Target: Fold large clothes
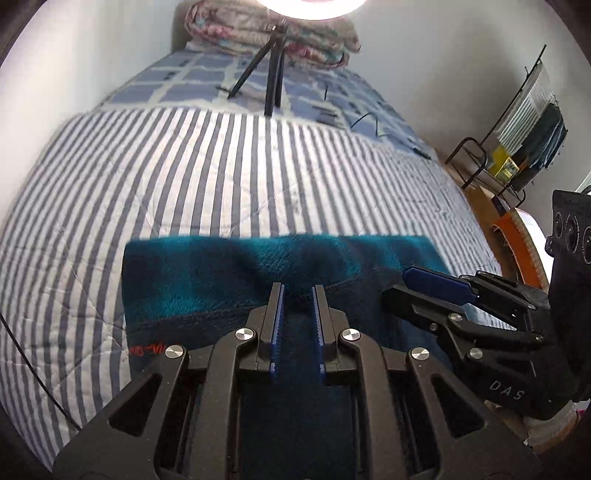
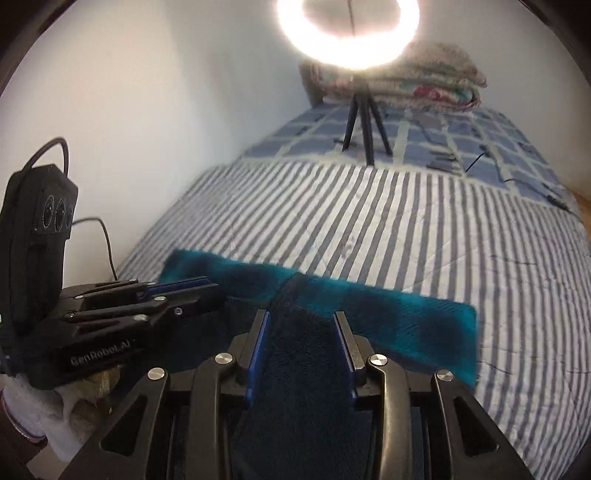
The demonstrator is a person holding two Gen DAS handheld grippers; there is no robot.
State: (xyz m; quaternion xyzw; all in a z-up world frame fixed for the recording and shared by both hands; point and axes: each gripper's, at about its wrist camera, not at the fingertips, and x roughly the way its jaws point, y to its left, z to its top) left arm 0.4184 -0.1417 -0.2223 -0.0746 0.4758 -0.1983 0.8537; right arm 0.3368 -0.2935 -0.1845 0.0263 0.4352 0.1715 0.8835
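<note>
- Site: bed w/ striped quilt in blue-grey and white, spread over most of the surface; checked blue sheet shows beyond it at the far end.
- Task item: teal fleece garment, large, lying on the near part of the quilt. Far edge runs straight across; a darker navy band sits nearer the grippers. Small red mark on its near left part, illegible.
- Left gripper: jaws a narrow gap apart, blue pads either side of a fold of the fleece. Pads look pressed on the fabric; gripped. From the right wrist view it sits at the garment's left part.
- Right gripper: jaws wider, a thick ridge of navy fleece fills the gap betw. the pads; clamped on it. From the left wrist view it lies to the right, over the garment's right edge.
- Both grippers side by side, near each other, pointing down at the bed.
- Far end: ring light, lit, on a small black tripod standing on the sheet; folded floral blanket behind it.
- Right of bed: black wire rack w/ items, contents unclear.
- Both frames motion-blurred.
</note>
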